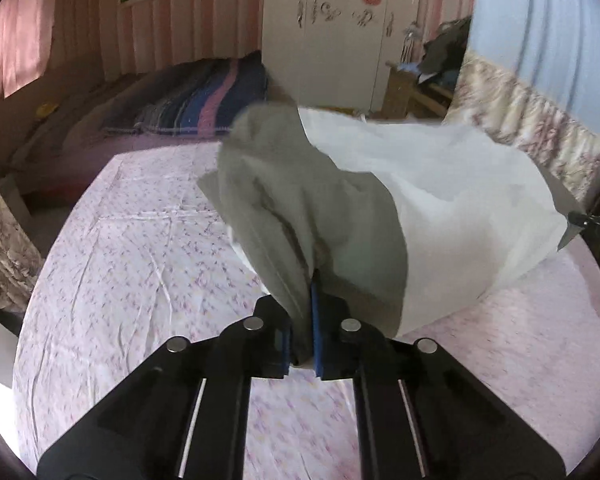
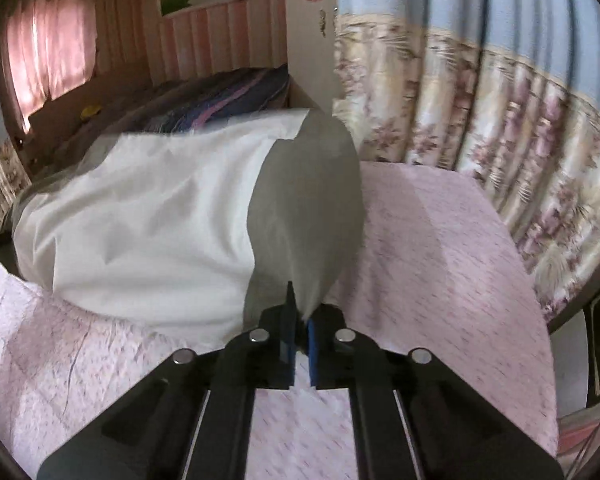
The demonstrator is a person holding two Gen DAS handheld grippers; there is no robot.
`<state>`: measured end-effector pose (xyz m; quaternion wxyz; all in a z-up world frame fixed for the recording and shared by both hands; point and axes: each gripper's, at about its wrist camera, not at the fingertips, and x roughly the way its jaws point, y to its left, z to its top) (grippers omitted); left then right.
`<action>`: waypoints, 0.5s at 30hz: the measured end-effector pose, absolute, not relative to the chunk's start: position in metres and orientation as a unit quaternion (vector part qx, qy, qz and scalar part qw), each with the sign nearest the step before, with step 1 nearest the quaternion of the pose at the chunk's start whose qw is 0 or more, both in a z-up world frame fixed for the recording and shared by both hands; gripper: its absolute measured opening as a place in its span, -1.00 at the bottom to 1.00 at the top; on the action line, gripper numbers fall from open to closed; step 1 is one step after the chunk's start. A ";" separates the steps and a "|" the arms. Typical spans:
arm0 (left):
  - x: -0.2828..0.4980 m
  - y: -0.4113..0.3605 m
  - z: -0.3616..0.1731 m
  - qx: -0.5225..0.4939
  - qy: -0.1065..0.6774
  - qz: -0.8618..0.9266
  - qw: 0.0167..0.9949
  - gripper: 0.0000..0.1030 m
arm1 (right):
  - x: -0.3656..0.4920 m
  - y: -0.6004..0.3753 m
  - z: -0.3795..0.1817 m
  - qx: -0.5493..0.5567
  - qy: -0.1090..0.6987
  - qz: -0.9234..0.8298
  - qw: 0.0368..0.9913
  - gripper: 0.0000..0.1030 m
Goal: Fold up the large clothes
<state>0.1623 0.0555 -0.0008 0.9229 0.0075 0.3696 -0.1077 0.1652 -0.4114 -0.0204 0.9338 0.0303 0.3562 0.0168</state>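
Left view only: wardrobe (image 1: 324, 32), right view only: floral curtain (image 2: 500, 120)

Our left black two-finger claw (image 1: 302, 320) reaches in from six o'clock toward twelve, tilted downward, its blue pads (image 1: 315, 332) pinched tight on a bunched grey fold of the white-and-grey garment (image 1: 440, 208). Our right black claw (image 2: 300, 332) points the same way at a like tilt, blue pads (image 2: 312, 344) clamped on the garment's other grey end. The left view shows a dark part of the right claw at three o'clock.
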 end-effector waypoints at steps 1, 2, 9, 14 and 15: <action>0.157 0.058 -0.002 -0.004 0.372 -0.107 0.922 -0.88 | 0.157 -0.414 -0.018 0.035 0.352 0.019 0.935 -0.93; 0.153 0.062 -0.006 -0.014 0.383 -0.103 0.918 -0.87 | 0.154 -0.416 -0.020 0.036 0.351 0.020 0.936 -0.79; 0.139 0.091 -0.009 -0.021 0.374 -0.001 0.927 0.33 | 0.128 -0.439 0.004 0.050 0.317 -0.052 0.946 0.73; 0.141 0.065 0.055 -0.019 0.299 0.018 0.954 0.92 | 0.141 -0.407 0.033 0.072 0.285 -0.019 0.956 0.92; 0.147 0.051 0.061 -0.015 0.295 0.012 0.955 0.94 | 0.151 -0.396 0.037 0.081 0.283 -0.009 0.956 0.96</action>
